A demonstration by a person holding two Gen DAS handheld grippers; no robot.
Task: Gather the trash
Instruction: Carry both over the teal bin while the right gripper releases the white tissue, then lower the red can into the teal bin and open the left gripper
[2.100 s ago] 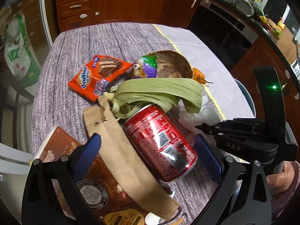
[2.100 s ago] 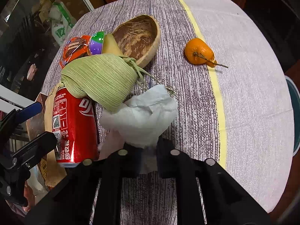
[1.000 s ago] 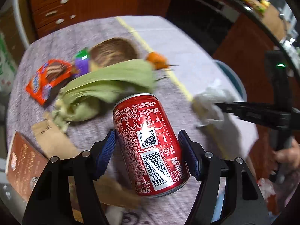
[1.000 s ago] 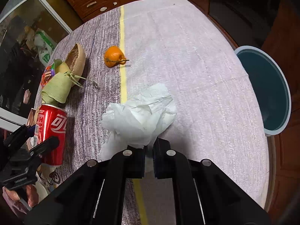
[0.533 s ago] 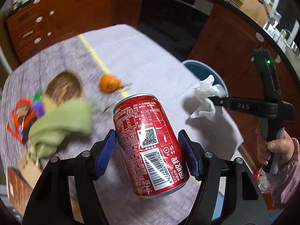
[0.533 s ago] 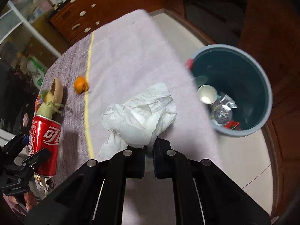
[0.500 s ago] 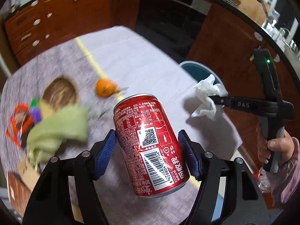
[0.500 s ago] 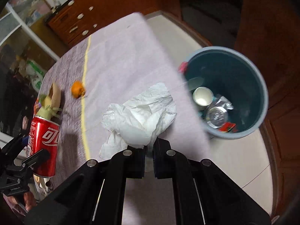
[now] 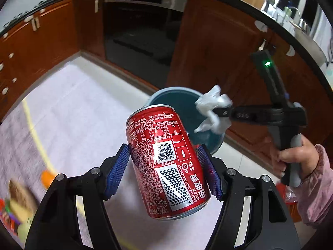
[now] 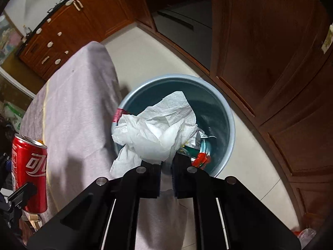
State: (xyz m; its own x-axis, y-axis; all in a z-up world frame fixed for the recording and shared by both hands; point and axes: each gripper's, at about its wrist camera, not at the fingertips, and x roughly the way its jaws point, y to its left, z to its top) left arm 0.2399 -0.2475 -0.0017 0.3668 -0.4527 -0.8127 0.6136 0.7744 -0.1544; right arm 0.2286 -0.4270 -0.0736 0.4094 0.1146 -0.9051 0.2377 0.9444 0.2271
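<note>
Cloth-covered table, at left; beyond its edge, on the pale floor against the dark wooden cabinets, stands the round blue-grey trash bin. Its mouth is uncovered, and scraps already lie at the bottom — a red-and-green wrapper and some foil-like bits, too small to name further.

Right gripper: jaws pinched on a crumpled white tissue, which hangs directly above the bin's mouth. The left wrist view confirms this from the side, with the tissue held out over the bin's rim.

Left gripper: blue-padded jaws clamped on the sides of a red Coca-Cola can, tilted, its top leaning toward the bin. The can is off the table and near the bin, though apparently short of its mouth — from the right wrist view the can sits well to the left, over the tablecloth.

Step in hand, as judged: disposal of two items carried together. The tissue looks ready for release; parting the right jaws should let it drop in, though soft paper may cling to a pad. The can probably needs carrying farther over the bin before the left jaws are parted. Blurred leftovers at the table's far end suggest more remains to collect.
</note>
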